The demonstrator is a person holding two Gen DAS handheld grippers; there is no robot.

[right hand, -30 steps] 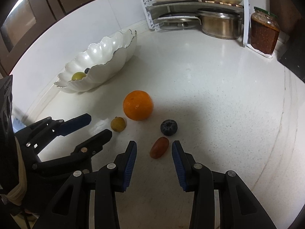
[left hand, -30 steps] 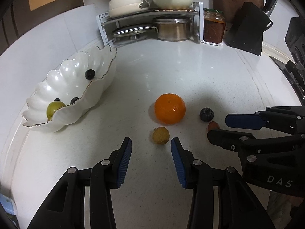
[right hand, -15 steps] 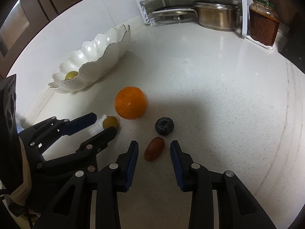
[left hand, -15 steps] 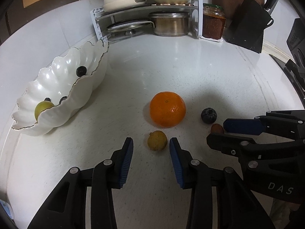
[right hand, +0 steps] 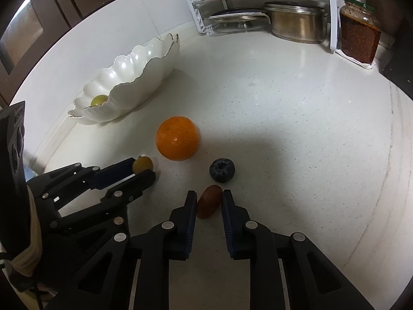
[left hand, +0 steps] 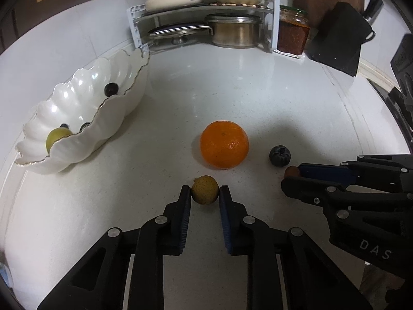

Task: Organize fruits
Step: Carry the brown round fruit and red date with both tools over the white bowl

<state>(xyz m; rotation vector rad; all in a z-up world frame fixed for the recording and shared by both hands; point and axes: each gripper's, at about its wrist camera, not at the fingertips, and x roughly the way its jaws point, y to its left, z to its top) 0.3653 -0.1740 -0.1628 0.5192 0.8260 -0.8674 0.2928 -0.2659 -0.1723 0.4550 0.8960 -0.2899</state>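
Observation:
On the white counter lie an orange [left hand: 224,144], a blueberry [left hand: 279,155], a small yellow-brown fruit [left hand: 205,190] and a reddish-brown oval fruit [right hand: 209,204]. My left gripper [left hand: 205,192] is shut on the yellow-brown fruit, which rests on the counter. My right gripper [right hand: 209,200] is closed on the reddish-brown fruit, also on the counter. A white scalloped bowl [left hand: 64,152] at the left holds a green grape [left hand: 55,137] and dark berries [left hand: 111,89]. The orange [right hand: 177,138] and blueberry [right hand: 222,170] also show in the right wrist view.
A rack [left hand: 204,13] with pots and lids stands at the back. A jar of red paste [left hand: 293,33] and a black knife block [left hand: 338,44] stand at the back right. The counter's edge curves along the right.
Both grippers moved forward over their fruits and closed: the left on the yellow-brown fruit, the right on the reddish-brown fruit.

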